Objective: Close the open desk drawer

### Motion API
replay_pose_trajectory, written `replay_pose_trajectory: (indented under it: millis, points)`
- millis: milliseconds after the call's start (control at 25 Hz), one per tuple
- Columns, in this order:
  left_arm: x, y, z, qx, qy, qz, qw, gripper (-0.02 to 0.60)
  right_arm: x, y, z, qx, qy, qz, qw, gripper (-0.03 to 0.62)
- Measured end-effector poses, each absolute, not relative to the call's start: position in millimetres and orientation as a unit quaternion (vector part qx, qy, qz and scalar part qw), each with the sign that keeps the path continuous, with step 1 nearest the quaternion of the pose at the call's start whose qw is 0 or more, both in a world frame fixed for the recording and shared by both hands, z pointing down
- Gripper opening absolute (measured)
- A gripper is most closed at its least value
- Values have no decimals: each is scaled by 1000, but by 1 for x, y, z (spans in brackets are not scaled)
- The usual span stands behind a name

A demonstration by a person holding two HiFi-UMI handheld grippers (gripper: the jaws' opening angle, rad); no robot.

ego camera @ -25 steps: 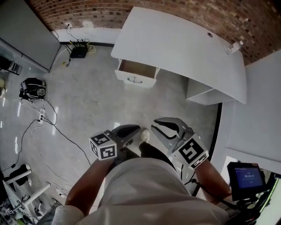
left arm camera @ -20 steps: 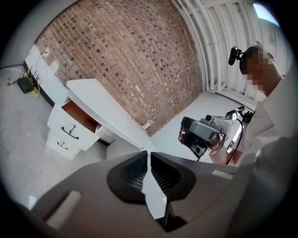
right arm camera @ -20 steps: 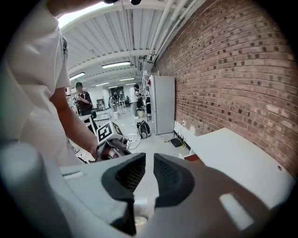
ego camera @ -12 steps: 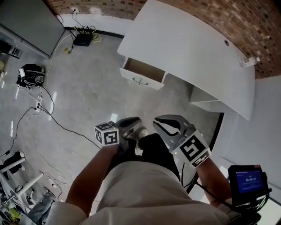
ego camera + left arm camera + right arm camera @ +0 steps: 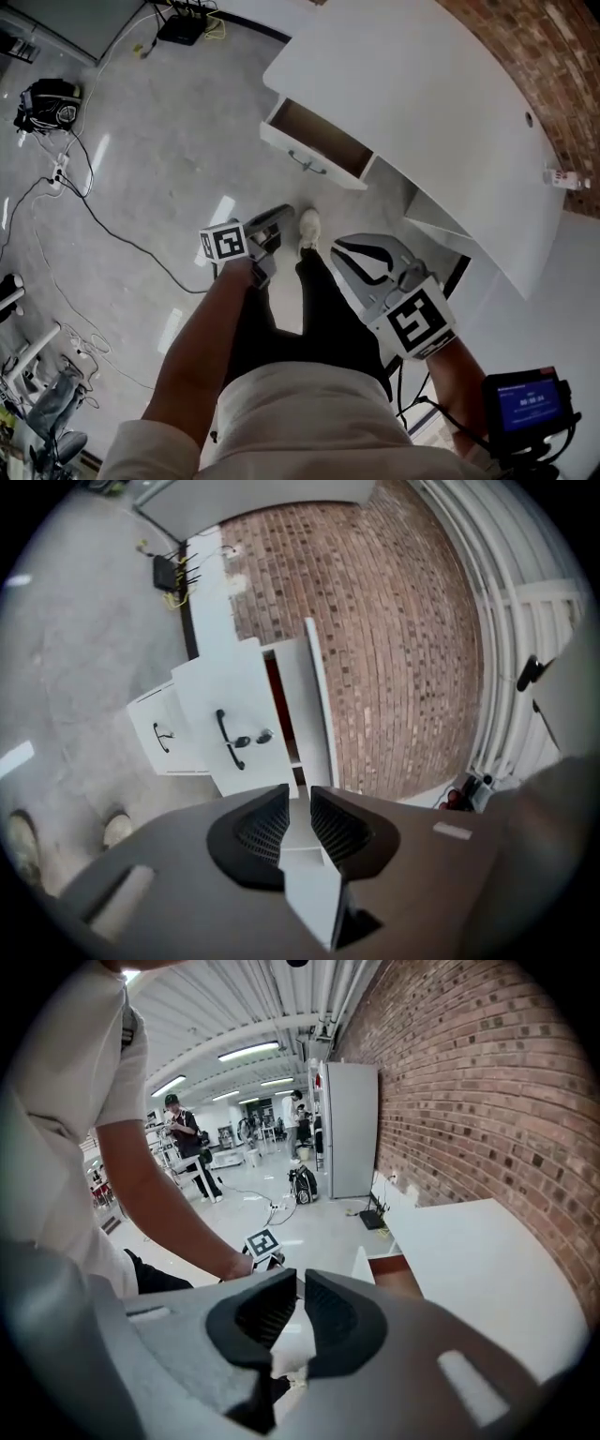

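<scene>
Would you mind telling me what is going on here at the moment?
A person stands facing a white desk whose drawer is pulled open, holding a gripper in each hand. Neither gripper has reached the drawer yet. The left gripper is empty, its fingers opening; the right gripper is open and empty too.

**Desk corner: placement of items**

The worktop (image 5: 422,103) is standing against the brick wall (image 5: 562,56) running behind it. The drawer (image 5: 319,141) is projecting from under the worktop's left end, over the floor (image 5: 169,169). A router (image 5: 178,28) is sitting on the floor by the wall, well left of the drawer. A bag (image 5: 42,98) is lying farther left, with a cable (image 5: 141,248) trailing across the floor nearby. A shoe (image 5: 307,230) is standing before the drawer, apart from it.
</scene>
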State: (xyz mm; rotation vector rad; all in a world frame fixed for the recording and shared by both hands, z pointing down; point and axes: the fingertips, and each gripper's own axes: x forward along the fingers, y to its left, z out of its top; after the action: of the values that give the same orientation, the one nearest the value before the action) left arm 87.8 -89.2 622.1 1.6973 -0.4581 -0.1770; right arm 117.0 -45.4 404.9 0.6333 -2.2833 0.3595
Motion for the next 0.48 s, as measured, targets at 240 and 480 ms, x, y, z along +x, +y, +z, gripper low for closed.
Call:
replay_pose_trajectory:
  millis: [240, 480]
  points:
    - [100, -139, 690, 678, -258, -157, 670, 80, 140, -68, 443, 210, -880, 158, 396, 31]
    - [105, -177, 732, 644, -298, -195, 678, 101, 163, -85, 474, 191, -872, 183, 412, 31]
